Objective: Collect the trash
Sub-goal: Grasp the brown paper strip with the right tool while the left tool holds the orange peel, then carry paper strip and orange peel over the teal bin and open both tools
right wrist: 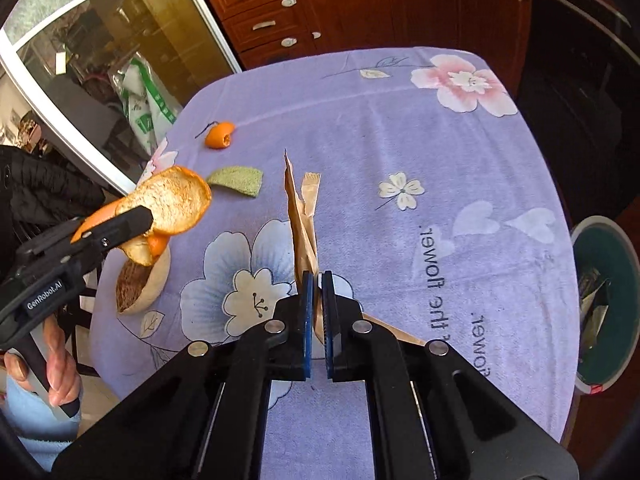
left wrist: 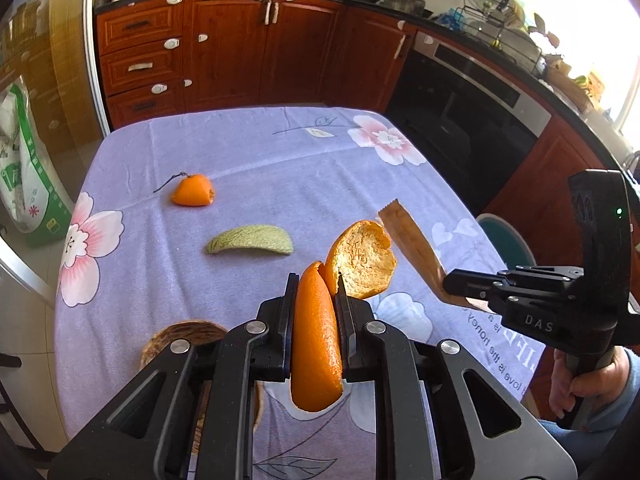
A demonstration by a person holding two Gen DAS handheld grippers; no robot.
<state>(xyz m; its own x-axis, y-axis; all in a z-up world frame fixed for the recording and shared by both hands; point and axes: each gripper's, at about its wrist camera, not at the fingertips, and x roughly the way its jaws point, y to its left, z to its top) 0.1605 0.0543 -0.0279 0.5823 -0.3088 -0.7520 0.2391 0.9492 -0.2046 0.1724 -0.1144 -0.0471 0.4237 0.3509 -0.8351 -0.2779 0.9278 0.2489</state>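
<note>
My left gripper point(left wrist: 316, 284) is shut on a large orange peel point(left wrist: 316, 344), held above the table; the right wrist view shows that peel point(right wrist: 176, 200) at the left. Shut on a flat brown paper wrapper point(right wrist: 300, 220), my right gripper point(right wrist: 317, 280) holds it lifted over the purple flowered tablecloth point(right wrist: 400, 140); from the left wrist view the wrapper point(left wrist: 412, 244) sticks up at the right. On the cloth lie a small orange peel piece point(left wrist: 193, 191) and a green melon rind point(left wrist: 250, 241). A brown husk shell point(right wrist: 138, 288) sits near the table's left edge.
A teal trash bin point(right wrist: 608, 300) with wrappers inside stands on the floor off the table's right edge. Wooden kitchen cabinets point(left wrist: 224, 48) and a dark oven point(left wrist: 464, 112) lie beyond the table. A green and white bag point(left wrist: 24, 168) leans by the glass door at the left.
</note>
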